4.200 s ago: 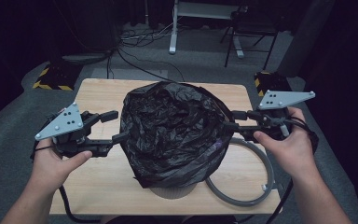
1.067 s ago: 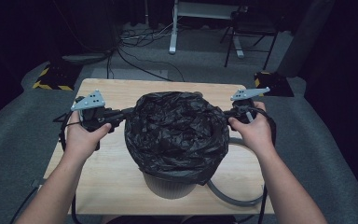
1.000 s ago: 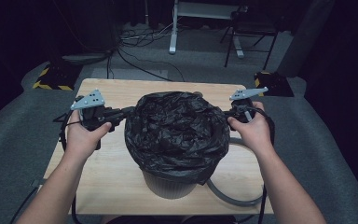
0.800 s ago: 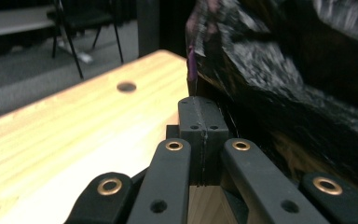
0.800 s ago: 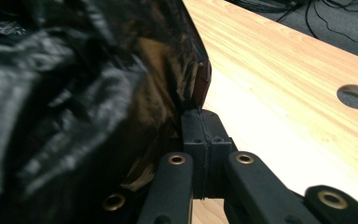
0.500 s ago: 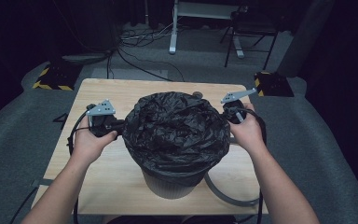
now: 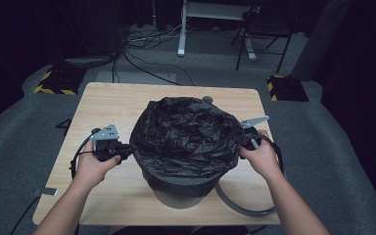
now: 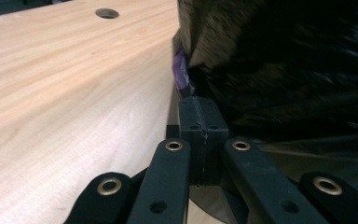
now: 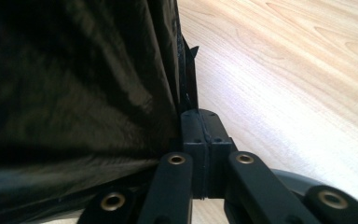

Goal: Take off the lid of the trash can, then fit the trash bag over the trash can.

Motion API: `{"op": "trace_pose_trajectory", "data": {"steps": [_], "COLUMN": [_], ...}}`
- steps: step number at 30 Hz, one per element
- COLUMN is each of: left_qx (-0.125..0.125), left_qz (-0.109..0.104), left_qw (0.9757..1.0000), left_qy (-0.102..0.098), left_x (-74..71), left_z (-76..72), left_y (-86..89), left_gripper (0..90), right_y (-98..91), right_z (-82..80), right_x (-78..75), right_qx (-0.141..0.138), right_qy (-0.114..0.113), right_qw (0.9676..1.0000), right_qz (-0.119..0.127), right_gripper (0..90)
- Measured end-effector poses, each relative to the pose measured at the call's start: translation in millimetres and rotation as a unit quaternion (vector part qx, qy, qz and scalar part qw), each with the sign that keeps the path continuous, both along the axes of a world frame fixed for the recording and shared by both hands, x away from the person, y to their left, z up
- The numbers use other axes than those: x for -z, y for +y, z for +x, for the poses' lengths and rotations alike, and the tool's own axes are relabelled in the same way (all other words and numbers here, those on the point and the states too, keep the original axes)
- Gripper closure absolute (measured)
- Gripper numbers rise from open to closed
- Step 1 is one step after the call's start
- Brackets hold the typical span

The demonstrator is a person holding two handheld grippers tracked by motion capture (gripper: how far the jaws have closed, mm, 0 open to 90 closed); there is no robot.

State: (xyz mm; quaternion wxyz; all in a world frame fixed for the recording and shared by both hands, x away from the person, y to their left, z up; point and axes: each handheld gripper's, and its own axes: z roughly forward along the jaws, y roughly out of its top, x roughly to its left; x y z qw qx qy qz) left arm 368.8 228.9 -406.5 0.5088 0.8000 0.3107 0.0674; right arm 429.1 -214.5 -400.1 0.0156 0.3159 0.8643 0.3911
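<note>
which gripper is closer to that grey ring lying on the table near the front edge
Right. The right gripper is at the black bag's right side, just above the grey ring. The left gripper is across the bin, at the bag's left side.

Both black grippers, left gripper (image 7: 108, 149) and right gripper (image 7: 251, 139), carry grey three-cornered plates, brass-ringed linkage screws, black cables; forearms bare.

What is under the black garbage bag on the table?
Below the black garbage bag, the lower wall of a grey bin shows, standing on the wooden table. A grey ring lies beside its base. The bin's rim and inside are covered by the bag.
</note>
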Motion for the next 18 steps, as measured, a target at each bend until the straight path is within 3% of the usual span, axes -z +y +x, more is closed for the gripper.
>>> {"op": "trace_pose_trajectory", "data": {"steps": [1,2,3,5,8,12,18], "left_qx": [-0.007,-0.025,-0.038,-0.054,-0.059,-0.055,-0.032], "left_qz": [0.004,0.009,0.000,-0.005,-0.004,-0.011,-0.015], "left_qw": [1.0000,0.9996,0.9992,0.9984,0.9975,0.9960,0.9946], "left_qy": [0.004,-0.007,-0.012,-0.015,-0.039,-0.069,-0.098], "left_x": [0.4,-1.0,-1.5,-7.1,-19.7,-38.1,-56.5], "left_z": [-3.3,-6.7,-8.8,-15.7,-28.8,-53.0,-87.6], "left_y": [1.4,4.1,5.6,11.4,18.3,21.1,10.3], "left_gripper": [90.0,87.8,70.8,56.4,44.1,39.7,34.7], "right_y": [-0.9,-2.3,-4.8,-10.6,-21.5,-35.0,-39.1], "right_z": [-2.0,-4.9,-9.6,-17.2,-33.1,-61.2,-101.4], "right_x": [0.9,1.1,-0.6,-5.9,-20.5,-45.8,-68.3], "right_qx": [0.003,0.015,0.027,0.046,0.056,0.057,0.026], "right_qy": [0.002,-0.006,-0.027,-0.054,-0.089,-0.120,-0.130], "right_qw": [1.0000,0.9999,0.9993,0.9974,0.9944,0.9910,0.9904], "right_qz": [0.005,0.005,0.000,-0.010,-0.008,0.016,0.039], "right_gripper": [81.2,69.3,59.9,47.9,38.8,33.1,22.4]}}
